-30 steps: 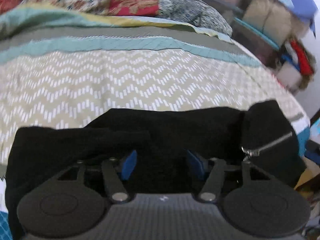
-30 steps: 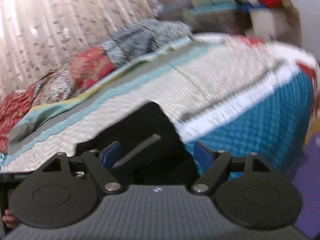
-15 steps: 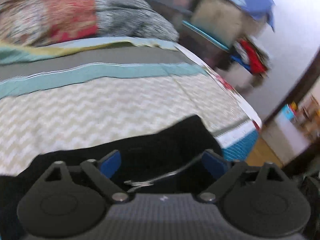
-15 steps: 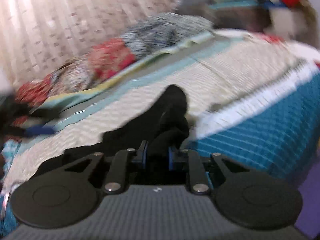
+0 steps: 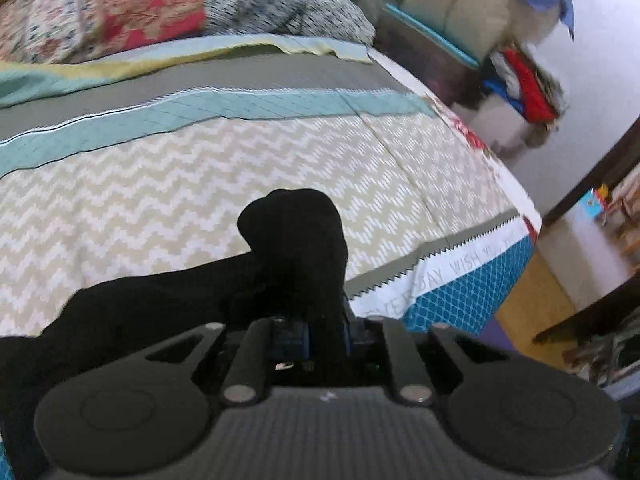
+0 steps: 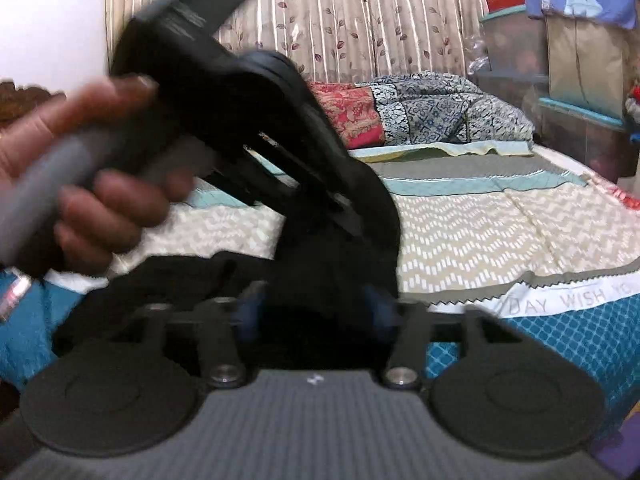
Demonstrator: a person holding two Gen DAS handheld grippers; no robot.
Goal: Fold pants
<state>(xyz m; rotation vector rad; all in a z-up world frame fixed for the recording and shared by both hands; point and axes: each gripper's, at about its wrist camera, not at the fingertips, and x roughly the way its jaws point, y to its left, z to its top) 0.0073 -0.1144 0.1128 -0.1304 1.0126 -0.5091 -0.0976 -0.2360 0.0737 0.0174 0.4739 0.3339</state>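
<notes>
Bunching into a soft rounded lump, the black pants [image 5: 296, 240] rise from the left gripper [image 5: 324, 330], whose blue-padded fingers pinch the fabric near the bed's [image 5: 200, 176] front edge. Its quilt shows beige chevrons and teal bands. The right gripper [image 6: 316, 312] has fingers spread around dark cloth; the left hand [image 6: 80, 176] tilts down.

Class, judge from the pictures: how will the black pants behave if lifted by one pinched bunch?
Probably floppy: the black pants bulge in a soft lump above the left claw pinching them. Likely to trail: the rest lies slack on the bedspread.
</notes>
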